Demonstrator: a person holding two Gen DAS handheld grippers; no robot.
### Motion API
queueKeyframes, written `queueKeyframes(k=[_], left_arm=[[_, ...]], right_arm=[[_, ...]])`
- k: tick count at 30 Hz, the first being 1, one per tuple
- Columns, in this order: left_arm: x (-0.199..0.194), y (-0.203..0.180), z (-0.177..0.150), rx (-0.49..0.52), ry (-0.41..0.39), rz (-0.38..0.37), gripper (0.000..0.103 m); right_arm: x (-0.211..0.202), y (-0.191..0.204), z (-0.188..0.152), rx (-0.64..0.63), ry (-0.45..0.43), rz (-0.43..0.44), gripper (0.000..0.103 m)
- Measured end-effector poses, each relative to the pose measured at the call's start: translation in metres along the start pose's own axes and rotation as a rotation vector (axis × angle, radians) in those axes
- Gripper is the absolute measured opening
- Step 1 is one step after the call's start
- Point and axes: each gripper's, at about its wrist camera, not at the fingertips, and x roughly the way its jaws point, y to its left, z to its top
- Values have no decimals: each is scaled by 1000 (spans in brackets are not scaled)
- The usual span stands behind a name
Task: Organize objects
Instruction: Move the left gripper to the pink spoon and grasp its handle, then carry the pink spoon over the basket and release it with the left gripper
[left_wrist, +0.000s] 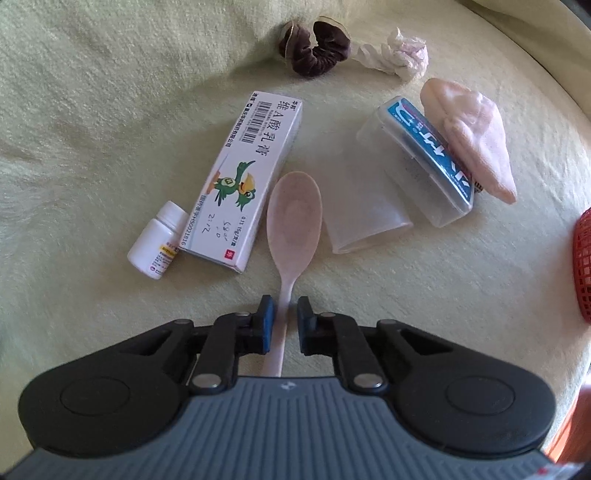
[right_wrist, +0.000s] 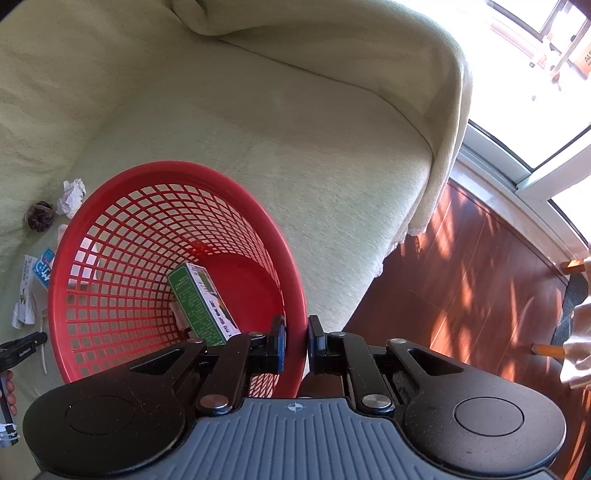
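On a pale green blanket-covered bed (left_wrist: 92, 92), the light, stiff, slick pink spoon (left_wrist: 293, 221) lies between carton and clear cup, its thin handle pinched by the left gripper (left_wrist: 285, 321) jaws, while the right gripper (right_wrist: 296, 341) jaws clamp the red basket (right_wrist: 273, 236) rim, 1 green box (right_wrist: 201, 302) inside.

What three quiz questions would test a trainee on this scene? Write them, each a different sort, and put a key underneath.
1. True or false: the red basket is empty.
2. What lies between the pads of the left tongs? A) white bottle B) spoon C) brown scrunchie
3. In a few words: what do the right tongs clamp?

Key
1. False: a green box lies inside.
2. B
3. The basket's rim.
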Motion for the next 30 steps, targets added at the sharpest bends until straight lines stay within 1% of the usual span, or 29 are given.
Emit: queueKeyframes(k=[4,6,8,11,14,18,21,26,30], left_arm=[[5,-3,7,-9,11,8,9],[3,-5,5,9,6,6,3],[-1,-9,2,18,5,16,3],[-6,-13,-3,-18,20,13,3],[-20,-20,-9,-47,18,5,3],[-48,-26,-13,-92,28,-23,3],[-79,-36,-8,-111,12,-53,3],[-125,-63,6,-111,2,-64,3],[-158,-97,21,-61,-43,-76,3]], right_arm=[[1,0,0,-4,2,-6,9],[1,0,1,-4,2,-8,9],[1,-1,1,-2,2,-7,9],[0,-2,0,-9,-1,-1,9],[-1,-1,-2,-19,-5,1,9],[-1,-3,-4,-22,-7,7,9],[-2,-4,-7,-30,-8,13,9],[-5,-5,-10,-50,-13,41,9],[-7,-7,-11,-61,-16,65,9]])
